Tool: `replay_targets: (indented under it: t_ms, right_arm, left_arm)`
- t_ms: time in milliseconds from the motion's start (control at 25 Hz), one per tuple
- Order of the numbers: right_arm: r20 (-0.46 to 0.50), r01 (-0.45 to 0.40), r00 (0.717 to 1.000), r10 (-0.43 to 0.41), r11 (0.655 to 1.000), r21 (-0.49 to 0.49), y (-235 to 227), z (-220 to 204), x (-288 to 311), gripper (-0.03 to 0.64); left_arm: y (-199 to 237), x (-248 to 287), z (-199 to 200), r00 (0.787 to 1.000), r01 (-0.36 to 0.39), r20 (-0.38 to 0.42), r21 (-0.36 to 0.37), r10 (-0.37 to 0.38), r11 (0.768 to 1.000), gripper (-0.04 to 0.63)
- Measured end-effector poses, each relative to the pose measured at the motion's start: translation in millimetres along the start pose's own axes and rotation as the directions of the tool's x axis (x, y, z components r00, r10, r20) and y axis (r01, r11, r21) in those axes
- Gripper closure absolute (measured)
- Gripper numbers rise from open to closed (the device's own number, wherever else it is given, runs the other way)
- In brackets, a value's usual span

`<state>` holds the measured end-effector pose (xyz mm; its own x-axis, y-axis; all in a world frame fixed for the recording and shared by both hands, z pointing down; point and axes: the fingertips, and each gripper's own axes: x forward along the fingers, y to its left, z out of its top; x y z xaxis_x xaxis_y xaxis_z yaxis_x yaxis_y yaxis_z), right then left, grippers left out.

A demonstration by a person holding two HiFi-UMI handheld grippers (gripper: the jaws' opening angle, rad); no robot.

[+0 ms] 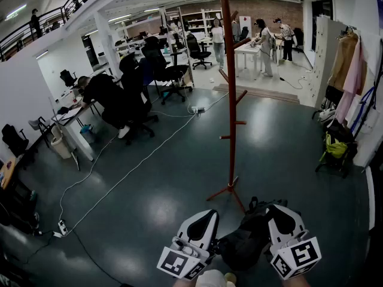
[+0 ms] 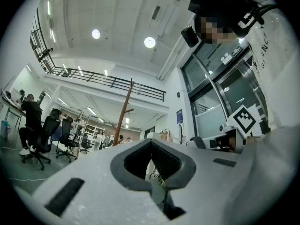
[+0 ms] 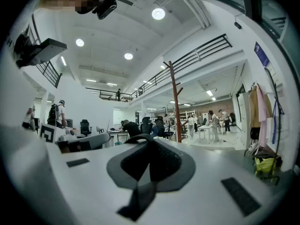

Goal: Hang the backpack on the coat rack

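The red-brown coat rack (image 1: 230,100) stands on the grey floor just ahead of me, with short pegs up its pole. It also rises ahead in the left gripper view as the coat rack (image 2: 123,111) and in the right gripper view as the coat rack (image 3: 176,102). The black backpack (image 1: 245,244) hangs between my two grippers at the bottom of the head view. My left gripper (image 1: 206,217) is shut on a black strap (image 2: 164,203). My right gripper (image 1: 280,213) is shut on another strap (image 3: 140,198), which loops over its jaws. Most of the backpack is hidden below the grippers.
White cables (image 1: 119,172) and a power strip (image 1: 61,226) lie on the floor to the left. A seated person (image 1: 108,100) and office chairs (image 1: 170,70) are at the desks on the left. Coats (image 1: 347,64) and a yellow-green bag (image 1: 335,148) are at the right wall. People stand at tables behind.
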<state>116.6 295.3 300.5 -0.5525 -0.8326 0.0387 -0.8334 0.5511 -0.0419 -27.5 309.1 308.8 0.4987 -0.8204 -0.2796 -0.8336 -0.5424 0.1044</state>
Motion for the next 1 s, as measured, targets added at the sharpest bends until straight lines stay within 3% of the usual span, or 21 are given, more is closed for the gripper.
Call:
replay_targets:
  t_ms: [320,560,1000]
  right_arm:
    - [-0.021,-0.012,1.000,0.012,1.000,0.005,-25,-5,37,0.588]
    - [-0.060,-0.010,0.998,0.011,1.000,0.008,-52,-14,76,0.588]
    - [-0.101,0.010,0.995,-0.011,1.000,-0.005,-100,-21,175,0.588]
  left_arm:
    - [24,32,-11,1.000,-0.006,-0.001,0.017,0.006,1.000,0.584]
    - [54,86,-32,1.000,0.018,-0.009,-0.037,-0.018,0.999,0.584]
    - [135,181,-65,0.998,0.044,-0.037,-0.063,-0.046,0.997,0.584]
